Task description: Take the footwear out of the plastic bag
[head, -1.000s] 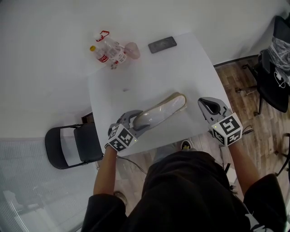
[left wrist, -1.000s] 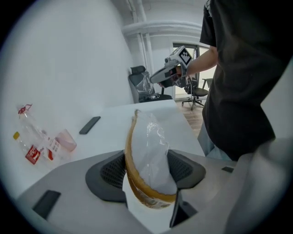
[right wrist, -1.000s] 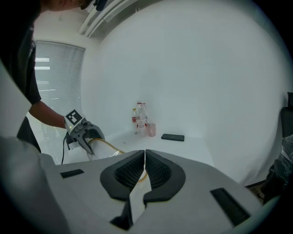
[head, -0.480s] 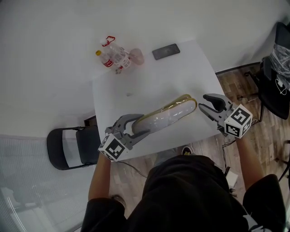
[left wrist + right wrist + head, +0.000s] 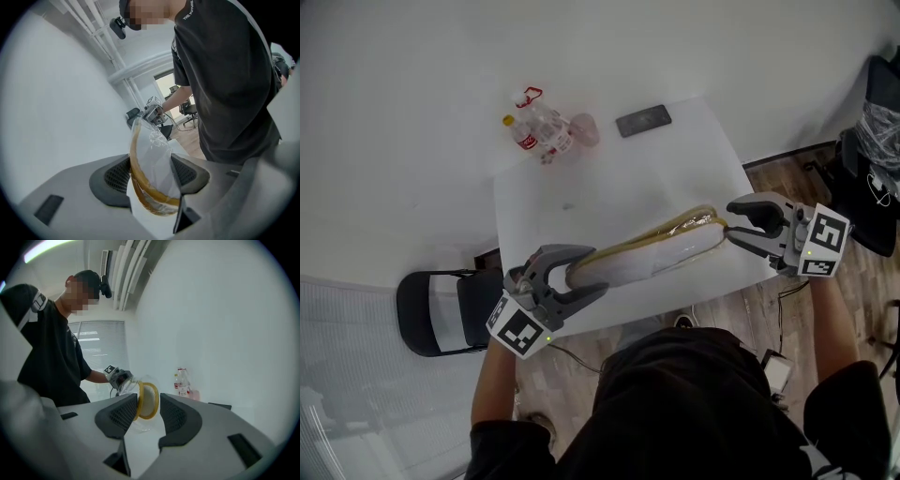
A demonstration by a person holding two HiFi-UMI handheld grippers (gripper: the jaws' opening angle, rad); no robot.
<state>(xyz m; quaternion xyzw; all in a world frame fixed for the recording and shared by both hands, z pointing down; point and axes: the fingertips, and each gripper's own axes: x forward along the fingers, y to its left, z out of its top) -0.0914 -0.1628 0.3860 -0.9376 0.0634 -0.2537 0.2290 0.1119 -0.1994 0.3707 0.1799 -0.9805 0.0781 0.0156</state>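
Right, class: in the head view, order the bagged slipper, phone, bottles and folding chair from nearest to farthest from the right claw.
The right claw has jaws that have just been opening.
1. bagged slipper: its end sits between those jaws.
2. phone: at the far edge of the table.
3. bottles: table's far left corner.
4. folding chair: past the table's left side.

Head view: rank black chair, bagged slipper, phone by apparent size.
1. black chair, biggest even though it sits farther from the camera.
2. bagged slipper, long but narrow; nearness flatters it.
3. phone, clearly smallest.
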